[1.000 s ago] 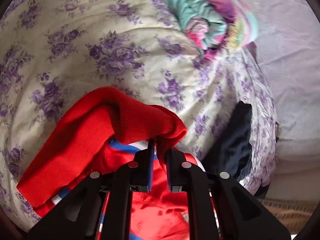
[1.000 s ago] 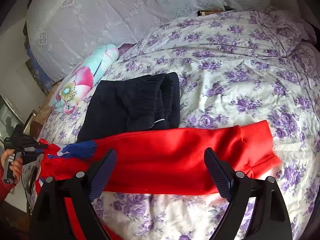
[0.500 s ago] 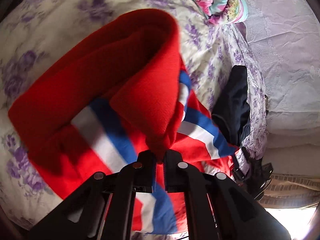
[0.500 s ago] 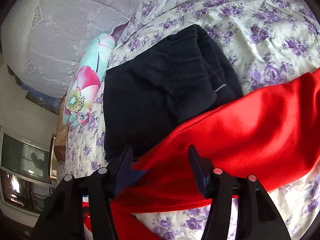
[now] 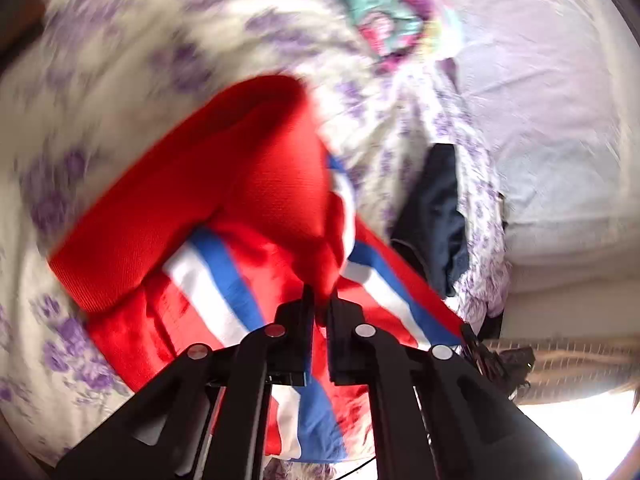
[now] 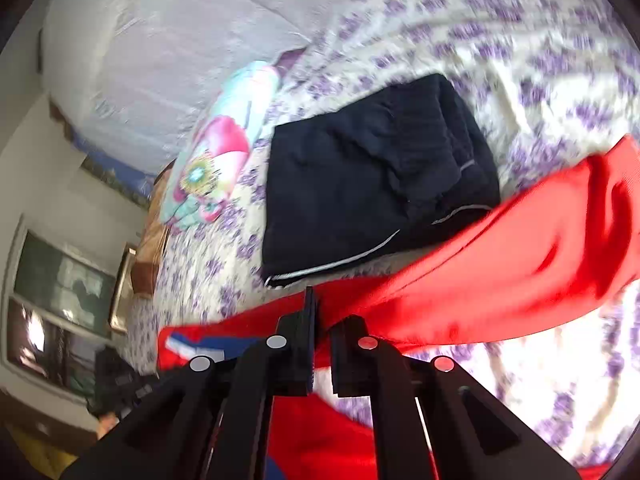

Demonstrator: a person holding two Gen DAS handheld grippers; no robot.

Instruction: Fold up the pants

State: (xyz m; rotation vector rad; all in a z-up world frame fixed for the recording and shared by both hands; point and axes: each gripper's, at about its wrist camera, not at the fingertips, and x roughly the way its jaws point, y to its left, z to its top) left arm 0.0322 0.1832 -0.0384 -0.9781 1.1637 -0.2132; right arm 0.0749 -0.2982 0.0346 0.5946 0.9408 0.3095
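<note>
The red pants (image 5: pixel 224 184) with a white and blue side stripe (image 5: pixel 216 280) lie partly lifted over the flowered bedspread (image 5: pixel 120 60). My left gripper (image 5: pixel 320 304) is shut on a bunched fold of the red cloth near the ribbed waistband. In the right wrist view the red pants (image 6: pixel 500 256) stretch from lower left to right. My right gripper (image 6: pixel 324 320) is shut on their upper edge, close to the striped part (image 6: pixel 192 344).
Folded dark navy pants (image 6: pixel 368 176) lie on the bed just beyond the red ones, also in the left wrist view (image 5: pixel 436 216). A colourful flowered pillow (image 6: pixel 216 148) lies by the pale quilt (image 6: pixel 160 32). The bed edge and a window (image 6: pixel 52 292) are at left.
My right gripper has closed from open onto the red pants' edge. My left gripper still holds the cloth and has swung, lifting the waistband end. Both views are blurred by motion.
</note>
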